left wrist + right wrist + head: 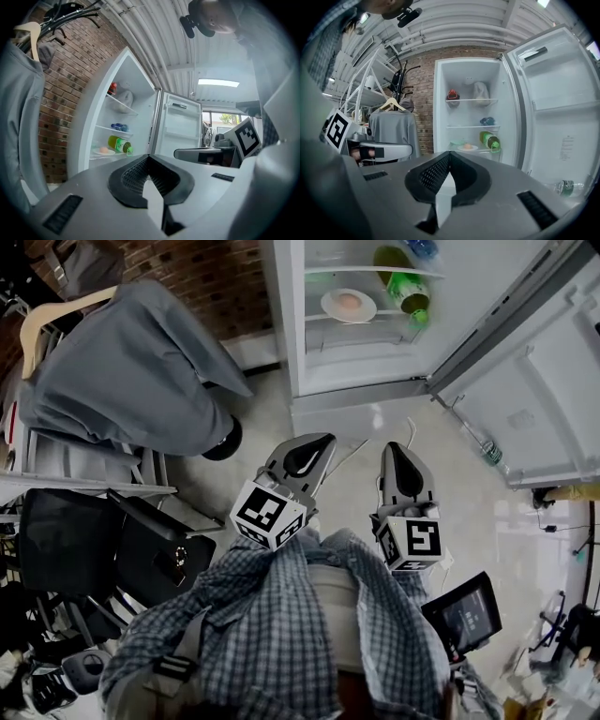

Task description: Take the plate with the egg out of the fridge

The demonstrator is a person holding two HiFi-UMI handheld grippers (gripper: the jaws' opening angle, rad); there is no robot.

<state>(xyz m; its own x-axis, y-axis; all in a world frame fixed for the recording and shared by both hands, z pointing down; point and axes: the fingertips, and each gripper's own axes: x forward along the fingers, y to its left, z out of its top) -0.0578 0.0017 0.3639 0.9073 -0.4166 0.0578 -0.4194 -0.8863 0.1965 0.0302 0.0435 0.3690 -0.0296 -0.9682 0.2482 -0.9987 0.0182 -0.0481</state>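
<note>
The white plate (348,305) with the egg on it sits on a lower shelf of the open fridge (366,367); a green bottle (405,287) lies right beside it. The plate also shows small in the left gripper view (104,151) and in the right gripper view (467,147). Both grippers hang in front of my body, well short of the fridge and pointing toward it. The left gripper (305,454) (149,158) is shut with nothing in it. So is the right gripper (398,465) (450,153), its jaws meeting at the tips.
The fridge door (534,381) stands open to the right, with a small bottle (490,453) in its lower rack. A grey jacket (131,371) hangs on a rack at the left against a brick wall (211,273). Black chairs (103,549) crowd the lower left.
</note>
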